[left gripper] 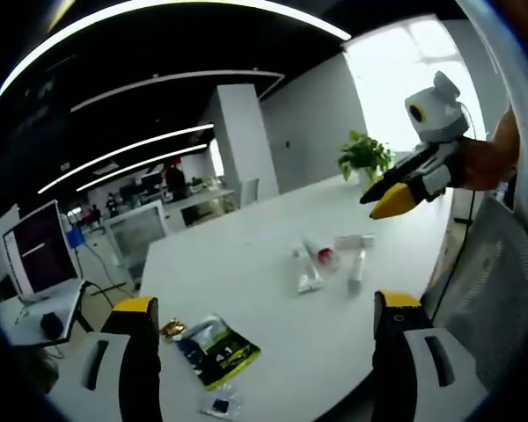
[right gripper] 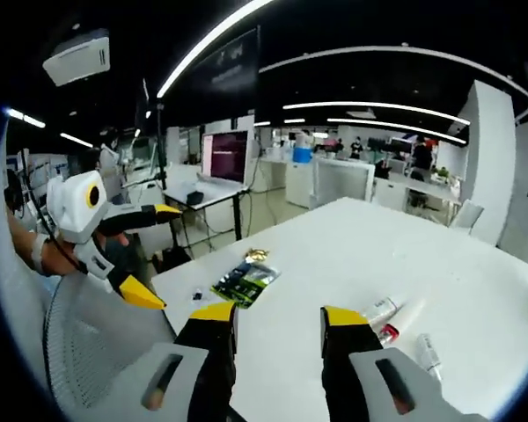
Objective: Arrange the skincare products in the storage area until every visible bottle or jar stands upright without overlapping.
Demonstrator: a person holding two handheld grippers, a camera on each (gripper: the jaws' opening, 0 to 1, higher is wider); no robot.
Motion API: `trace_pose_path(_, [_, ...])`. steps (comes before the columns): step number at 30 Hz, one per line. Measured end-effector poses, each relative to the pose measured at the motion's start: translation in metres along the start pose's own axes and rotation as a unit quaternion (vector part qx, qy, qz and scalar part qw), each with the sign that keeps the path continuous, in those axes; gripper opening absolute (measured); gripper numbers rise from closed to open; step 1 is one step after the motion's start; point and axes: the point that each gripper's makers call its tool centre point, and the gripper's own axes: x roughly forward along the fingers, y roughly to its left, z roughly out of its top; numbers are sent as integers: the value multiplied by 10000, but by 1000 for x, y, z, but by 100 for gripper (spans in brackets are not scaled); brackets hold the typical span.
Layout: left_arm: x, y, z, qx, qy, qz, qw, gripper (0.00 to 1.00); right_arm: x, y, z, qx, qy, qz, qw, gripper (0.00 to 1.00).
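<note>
Several white skincare tubes (left gripper: 310, 274) lie flat and close together on the white table (left gripper: 246, 255), one with a red cap (left gripper: 324, 256). In the right gripper view the tubes (right gripper: 380, 309) and the red cap (right gripper: 389, 333) lie just right of my jaws. My left gripper (left gripper: 265, 303) is held wide open above the table's near end, with nothing in it, well short of the tubes. My right gripper (right gripper: 279, 315) is open and empty too. In the left gripper view the right gripper (left gripper: 378, 204) hovers in the air beyond the tubes.
A green and black packet (left gripper: 216, 350) lies near the table's end, with a gold wrapper (left gripper: 170, 329) and a small sachet (left gripper: 220, 404) beside it. A potted plant (left gripper: 365, 154) stands at the far end. Mesh chairs (left gripper: 488, 281) flank the table. A monitor (right gripper: 229, 156) stands on a nearby desk.
</note>
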Motion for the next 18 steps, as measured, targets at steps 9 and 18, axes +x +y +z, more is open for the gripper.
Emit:
trace_pose_path(9, [1,1,-1,-106,21,4,9999,99,15,-24,21,-341,-106,127,9993,80])
trace_pose_path(18, [0,9,-1,-149,32,182,9997,99,41,-64,29,-791,200,189,9965,99])
